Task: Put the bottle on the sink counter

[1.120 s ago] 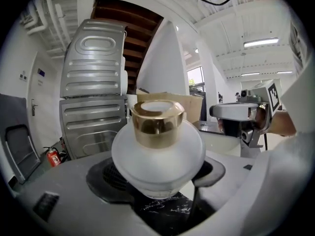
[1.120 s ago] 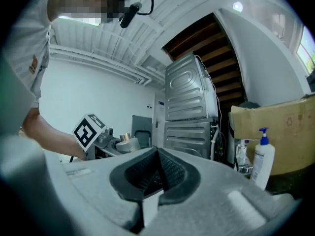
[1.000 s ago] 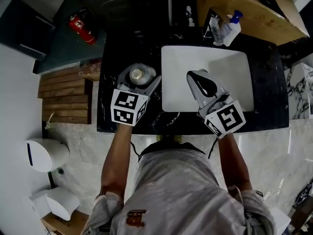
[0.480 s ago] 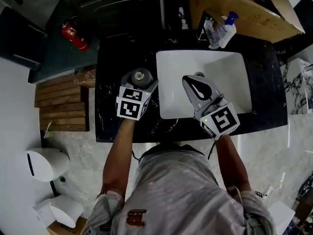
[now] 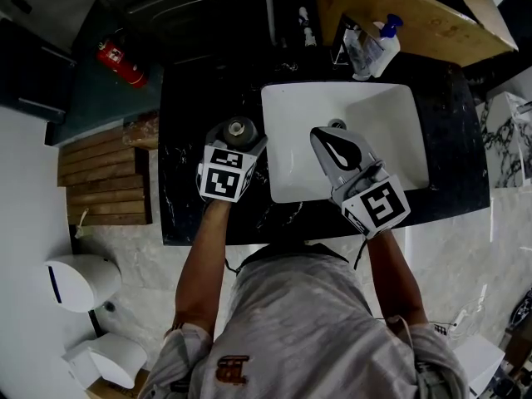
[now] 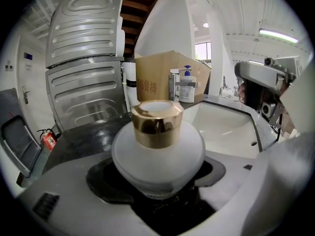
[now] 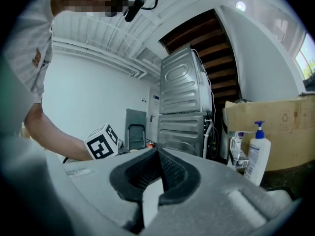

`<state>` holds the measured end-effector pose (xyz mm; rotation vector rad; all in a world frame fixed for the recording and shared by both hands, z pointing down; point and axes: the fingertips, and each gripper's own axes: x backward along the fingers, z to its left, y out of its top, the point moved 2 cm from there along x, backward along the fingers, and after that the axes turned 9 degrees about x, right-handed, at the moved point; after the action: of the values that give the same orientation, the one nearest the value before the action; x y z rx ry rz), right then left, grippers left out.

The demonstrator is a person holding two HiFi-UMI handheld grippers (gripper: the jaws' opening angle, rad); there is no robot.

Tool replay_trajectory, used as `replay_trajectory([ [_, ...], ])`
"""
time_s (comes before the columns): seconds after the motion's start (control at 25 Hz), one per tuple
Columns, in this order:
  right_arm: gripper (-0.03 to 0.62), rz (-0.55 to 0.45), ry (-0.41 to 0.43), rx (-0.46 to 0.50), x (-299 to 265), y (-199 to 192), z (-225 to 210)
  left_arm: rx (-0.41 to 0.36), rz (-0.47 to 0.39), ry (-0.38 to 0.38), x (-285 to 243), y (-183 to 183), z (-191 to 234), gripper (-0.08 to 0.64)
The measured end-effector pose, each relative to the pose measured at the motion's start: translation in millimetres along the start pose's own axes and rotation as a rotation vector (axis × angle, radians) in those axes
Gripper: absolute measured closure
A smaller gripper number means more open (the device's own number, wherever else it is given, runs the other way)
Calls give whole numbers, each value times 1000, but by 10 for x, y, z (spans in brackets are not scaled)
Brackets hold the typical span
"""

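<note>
Lowered now, my left gripper clamps the bottle wide-jawed over the counter beside the sink; right gripper closed, empty. Tilted release could roll it in.

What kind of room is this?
Probably a washroom: a white sink basin sits in a black counter, and a pump soap bottle stands behind the basin.

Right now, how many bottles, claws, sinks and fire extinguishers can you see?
Bottles: 2, the gold-capped bottle and the pump bottle
Claws: 2, the left claw and the right claw
Sinks: 1, the white sink
Fire extinguishers: 1, the red fire extinguisher
Total: 6
</note>
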<state>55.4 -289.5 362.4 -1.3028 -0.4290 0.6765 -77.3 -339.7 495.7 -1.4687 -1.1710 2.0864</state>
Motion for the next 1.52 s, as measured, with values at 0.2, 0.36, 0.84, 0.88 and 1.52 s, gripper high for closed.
replay_trajectory([
  [0.2, 592, 0, -10, -3, 30, 17, 13, -13, 34, -3, -12, -31, -13, 229],
  [0.36, 592, -1, -17, -3, 50, 22, 32, -11, 48, -8, -18, -31, -9, 227],
  [0.84, 592, -10, -31, 9, 95, 137, 106, -39, -60, -19, 241, 138, -49, 166],
  [0.88, 591, -13, -31, 12, 102, 160, 111, -41, -78, -20, 303, 174, -61, 166],
  [1.52, 592, -148, -6, -9, 328, 777, 283, -97, -632, -173, 1824, 1058, -747, 252],
])
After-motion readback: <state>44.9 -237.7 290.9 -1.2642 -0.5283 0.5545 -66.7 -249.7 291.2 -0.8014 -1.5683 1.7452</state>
